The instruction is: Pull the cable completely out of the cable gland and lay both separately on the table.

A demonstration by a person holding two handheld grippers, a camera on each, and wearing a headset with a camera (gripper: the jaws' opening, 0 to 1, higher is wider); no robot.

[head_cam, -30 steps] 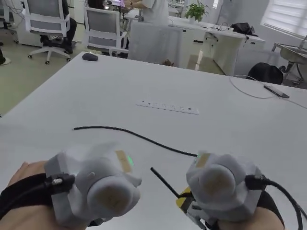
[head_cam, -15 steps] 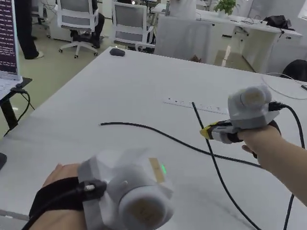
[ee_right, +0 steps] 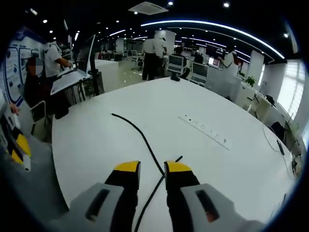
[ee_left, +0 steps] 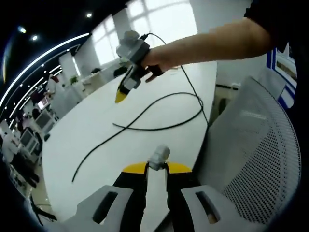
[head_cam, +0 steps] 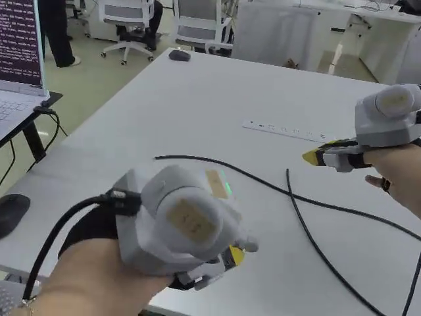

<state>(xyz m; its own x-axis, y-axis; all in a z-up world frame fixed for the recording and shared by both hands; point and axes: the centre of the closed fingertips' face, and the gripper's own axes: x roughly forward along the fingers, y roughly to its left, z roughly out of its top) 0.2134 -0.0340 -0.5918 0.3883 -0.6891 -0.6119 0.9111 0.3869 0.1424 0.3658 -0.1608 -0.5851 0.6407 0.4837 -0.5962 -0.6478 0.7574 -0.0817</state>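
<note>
Nothing here is legible to me. The laptop screen [head_cam: 18, 43] at the far left of the head view carries rows of pale text on a dark ground, too small to read. The tan tape strip [head_cam: 216, 184] on my left gripper [head_cam: 231, 258] looks blank. The blue wall posters [ee_right: 12, 63] are a blur.

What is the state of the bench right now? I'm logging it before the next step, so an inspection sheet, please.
Surface: white table, matte.
Job's things: cable gland clamped in the left hand-held gripper; black cable lying loose on the table, out of the gland.
Clutter: power strip, computer mouse.
Grippers: left one shut on the gland; right hand-held gripper above the table, jaws slightly apart, empty.
Cables: black lead on the left hand-held gripper.
Surroundings: laptop, office chairs, people.
</note>
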